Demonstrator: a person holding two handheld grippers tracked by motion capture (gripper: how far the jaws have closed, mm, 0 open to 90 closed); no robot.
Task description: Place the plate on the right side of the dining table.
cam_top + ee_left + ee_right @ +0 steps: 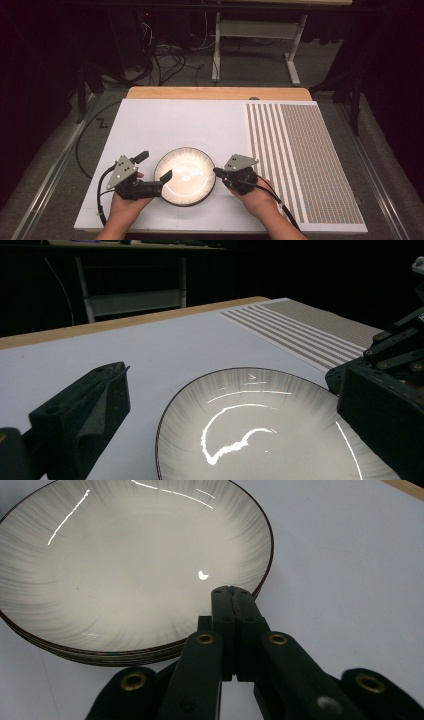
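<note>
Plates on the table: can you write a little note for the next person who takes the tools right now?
Left tool: open, jaws either side of the left rim of the plates, not gripping.
Right tool: shut, empty, tip at the right rim.
Plates: a stack, seen edge-on in the right gripper view, on the white mat near the front edge, beside the striped sheet.
Done: both tools brought to the stack.
Left: probably grip the top plate and lift it off; nothing lifted yet.

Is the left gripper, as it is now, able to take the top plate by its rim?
Probably yes. The left gripper is open, one jaw over the rim of the plates, one outside. Nothing lies between; the shut right gripper waits at the opposite rim.
</note>
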